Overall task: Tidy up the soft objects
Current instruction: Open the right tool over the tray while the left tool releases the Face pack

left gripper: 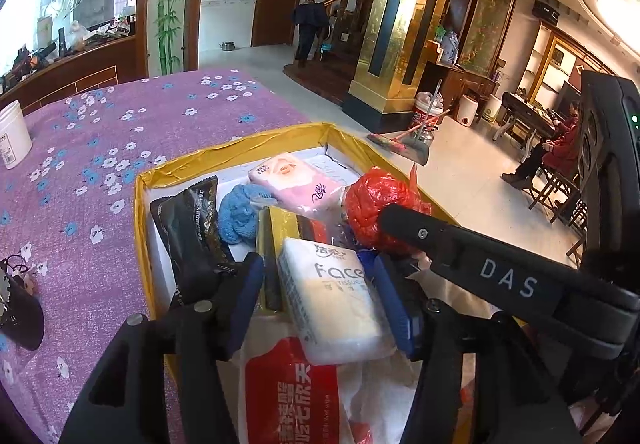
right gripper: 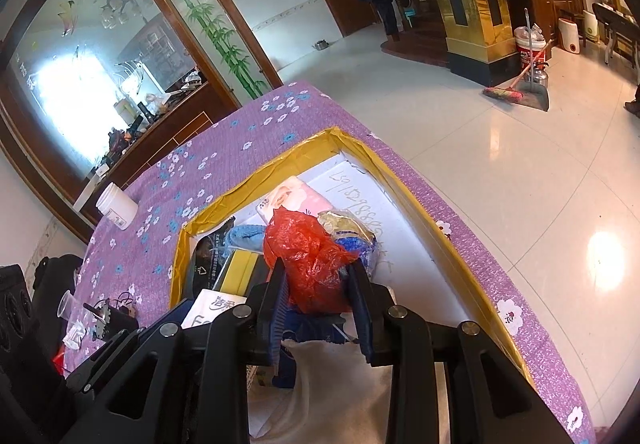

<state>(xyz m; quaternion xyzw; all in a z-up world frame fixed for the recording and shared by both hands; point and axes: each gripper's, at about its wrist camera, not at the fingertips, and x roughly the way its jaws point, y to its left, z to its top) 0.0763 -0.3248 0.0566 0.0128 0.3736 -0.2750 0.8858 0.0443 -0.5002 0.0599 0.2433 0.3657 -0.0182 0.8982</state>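
A shallow box with a gold-taped rim [left gripper: 240, 147] lies on the purple flowered table [left gripper: 120, 131]. It holds a white "Face" tissue pack [left gripper: 336, 300], a pink tissue pack [left gripper: 296, 179], a blue knit item [left gripper: 238, 215], a black packet [left gripper: 188, 228], a red-and-white wipes pack [left gripper: 288, 392] and a red plastic bag [left gripper: 376, 203]. My left gripper [left gripper: 324, 296] brackets the white tissue pack, pads at its sides. My right gripper [right gripper: 320, 296] is shut on the red bag [right gripper: 308, 256], above the box [right gripper: 400, 159]; it also shows in the left wrist view [left gripper: 404, 264].
A white jar [left gripper: 12, 135] stands at the table's far left, and dark gear with cables [left gripper: 16, 300] lies at its near left. The table's right edge drops to a tiled floor [right gripper: 480, 163] with a broom and dustpan [right gripper: 516, 91].
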